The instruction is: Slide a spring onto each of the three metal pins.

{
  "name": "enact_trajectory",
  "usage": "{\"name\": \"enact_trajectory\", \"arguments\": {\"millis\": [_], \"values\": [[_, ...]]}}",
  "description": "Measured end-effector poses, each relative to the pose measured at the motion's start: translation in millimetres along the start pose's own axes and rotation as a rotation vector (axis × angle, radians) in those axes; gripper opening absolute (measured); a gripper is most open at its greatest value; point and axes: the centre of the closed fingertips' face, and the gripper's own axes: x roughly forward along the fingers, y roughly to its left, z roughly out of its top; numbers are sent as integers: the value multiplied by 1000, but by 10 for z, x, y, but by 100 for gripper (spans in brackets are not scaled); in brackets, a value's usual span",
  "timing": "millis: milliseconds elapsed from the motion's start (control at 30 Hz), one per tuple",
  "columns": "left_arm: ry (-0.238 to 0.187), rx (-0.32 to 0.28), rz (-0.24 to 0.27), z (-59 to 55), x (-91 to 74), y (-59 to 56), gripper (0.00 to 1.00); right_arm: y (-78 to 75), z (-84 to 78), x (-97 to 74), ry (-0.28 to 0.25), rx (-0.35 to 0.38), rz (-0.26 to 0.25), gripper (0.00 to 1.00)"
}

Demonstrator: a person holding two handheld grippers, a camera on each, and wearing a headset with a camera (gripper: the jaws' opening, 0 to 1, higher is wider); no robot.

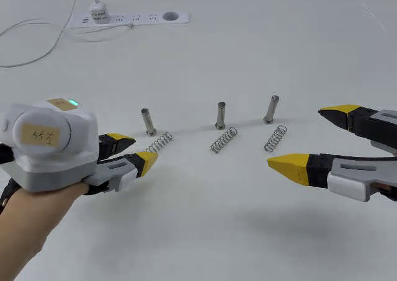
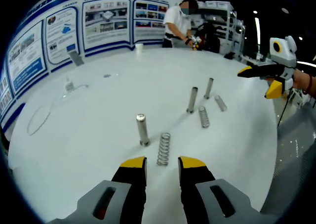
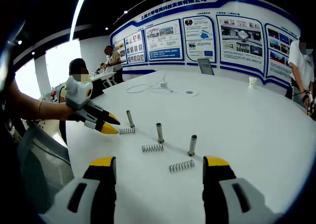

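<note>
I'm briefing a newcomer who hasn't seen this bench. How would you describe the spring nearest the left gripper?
On the white workbench, three upright pins stand in a row, each with a spring lying in front of it. Take the spring by the leftmost pin: unlike the other two, it lies just beyond the left gripper's yellow tips.

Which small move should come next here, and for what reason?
Probably ease the left tongs forward and close them on the nearest spring. The tongs are open, the spring lies just ahead of their tips beside a bare upright pin, and no pin carries a spring yet.
</note>
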Motion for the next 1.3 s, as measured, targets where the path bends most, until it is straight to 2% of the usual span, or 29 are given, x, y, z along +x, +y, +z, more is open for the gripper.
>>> {"name": "enact_trajectory", "arguments": {"millis": [167, 400, 467, 700, 1033, 1300], "values": [[15, 4, -10, -49, 77, -3, 24, -12, -58, 18, 29, -19, -1, 72], [26, 39, -11, -68, 117, -15, 19, -28, -65, 28, 22, 3, -3, 72], [27, 65, -7, -71, 125, -10, 18, -23, -74, 30, 25, 5, -3, 72], [32, 75, -15, -85, 138, -16, 15, -20, -104, 32, 33, 12, -8, 72], [25, 89, -23, -83, 151, -27, 12, -18, -130, 21, 45, 27, -14, 71], [7, 113, -12, -80, 145, -35, 11, -28, -71, 33, 31, 34, -19, 70]]}}
